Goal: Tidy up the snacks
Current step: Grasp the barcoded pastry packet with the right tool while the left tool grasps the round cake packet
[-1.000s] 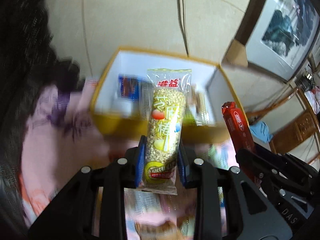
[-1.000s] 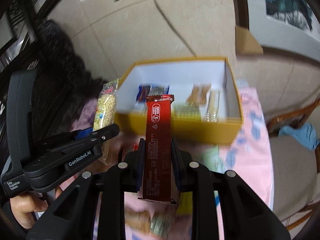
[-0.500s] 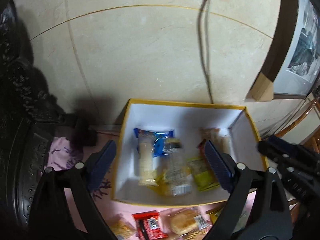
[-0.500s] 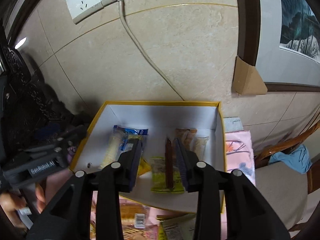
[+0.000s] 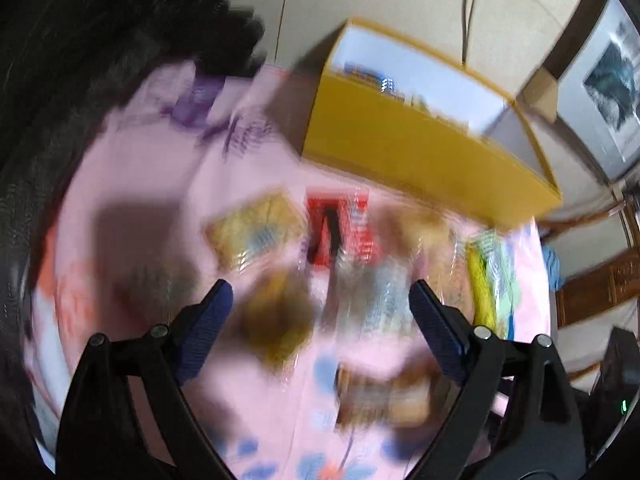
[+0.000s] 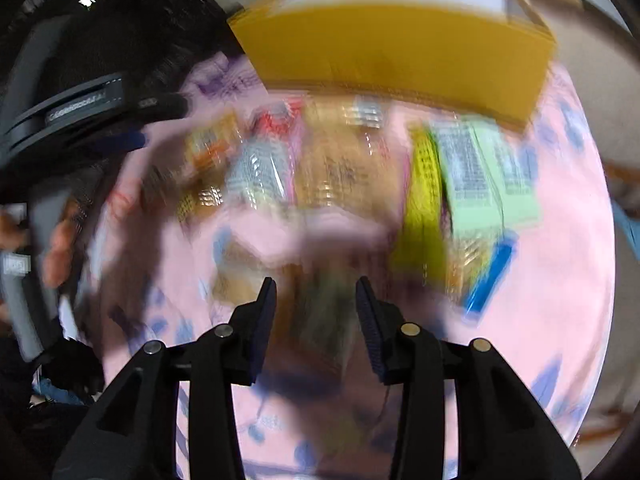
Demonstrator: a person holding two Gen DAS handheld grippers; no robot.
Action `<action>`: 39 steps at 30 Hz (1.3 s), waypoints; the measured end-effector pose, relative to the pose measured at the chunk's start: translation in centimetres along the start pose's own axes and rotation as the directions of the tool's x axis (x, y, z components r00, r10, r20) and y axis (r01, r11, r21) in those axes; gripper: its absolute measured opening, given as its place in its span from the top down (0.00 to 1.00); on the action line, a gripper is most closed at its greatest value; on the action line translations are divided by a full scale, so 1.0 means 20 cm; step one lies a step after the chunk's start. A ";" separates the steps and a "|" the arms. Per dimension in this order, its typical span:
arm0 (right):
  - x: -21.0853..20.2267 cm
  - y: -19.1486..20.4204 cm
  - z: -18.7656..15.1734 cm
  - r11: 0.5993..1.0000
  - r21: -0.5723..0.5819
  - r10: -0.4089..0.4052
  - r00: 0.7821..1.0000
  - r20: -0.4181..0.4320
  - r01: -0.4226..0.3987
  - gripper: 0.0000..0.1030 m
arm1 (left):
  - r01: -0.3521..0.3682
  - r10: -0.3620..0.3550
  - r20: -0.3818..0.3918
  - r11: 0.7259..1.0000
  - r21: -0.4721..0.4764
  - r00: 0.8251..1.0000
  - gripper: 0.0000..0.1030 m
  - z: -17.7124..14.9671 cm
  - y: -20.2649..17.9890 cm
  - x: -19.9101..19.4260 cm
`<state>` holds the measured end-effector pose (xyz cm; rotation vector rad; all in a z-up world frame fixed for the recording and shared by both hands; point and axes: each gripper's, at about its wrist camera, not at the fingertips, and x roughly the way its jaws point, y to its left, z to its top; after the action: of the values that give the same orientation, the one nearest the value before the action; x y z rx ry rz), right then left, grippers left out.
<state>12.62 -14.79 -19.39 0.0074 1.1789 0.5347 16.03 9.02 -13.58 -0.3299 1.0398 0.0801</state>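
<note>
Both views are motion-blurred. The yellow box [image 5: 420, 152] with a white inside stands at the back of the pink cloth; it also shows in the right wrist view [image 6: 392, 48]. Several loose snack packets lie in front of it: a red packet [image 5: 338, 226], a tan biscuit packet [image 5: 256, 232], a yellow packet [image 6: 424, 208] and a pale green packet [image 6: 484, 172]. My left gripper [image 5: 320, 316] is wide open and empty above the packets. My right gripper [image 6: 316, 312] is open and empty above a brownish packet [image 6: 324, 332].
A pink floral cloth [image 5: 152, 184] covers the table. A dark carved piece of furniture [image 5: 80, 20] stands at the left. A tiled wall with a cable [image 5: 468, 4] lies behind the box. The left gripper's body [image 6: 72, 108] shows in the right wrist view.
Both grippers let their snacks go into the box, then pulled back and down over the loose packets on the cloth. Both are now empty.
</note>
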 end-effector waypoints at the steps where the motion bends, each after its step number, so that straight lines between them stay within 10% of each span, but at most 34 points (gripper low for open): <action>1: 0.01 0.00 -0.06 0.999 0.031 -0.019 1.000 0.000 0.019 0.59 | -0.009 0.009 -0.014 1.000 0.015 1.000 0.11 -0.09 0.02 -0.02; 12: 0.16 -0.03 -0.06 0.977 0.204 -0.069 0.997 0.033 0.061 0.59 | -0.022 0.025 -0.038 0.997 0.071 0.999 0.11 -0.34 0.07 -0.14; 23: 0.07 0.03 -0.09 0.986 0.086 -0.151 0.983 0.106 0.142 0.70 | -0.066 0.066 -0.023 0.998 0.024 0.998 0.11 -0.27 0.19 -0.14; 39: -0.21 0.08 -0.17 0.992 0.110 -0.069 0.987 0.146 0.053 0.70 | -0.061 0.096 -0.175 0.979 0.194 0.980 0.13 -0.10 0.10 0.41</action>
<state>7.88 -16.02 -16.66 0.1003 1.0564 0.4096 18.13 9.53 -21.97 -0.1251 1.2334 0.0221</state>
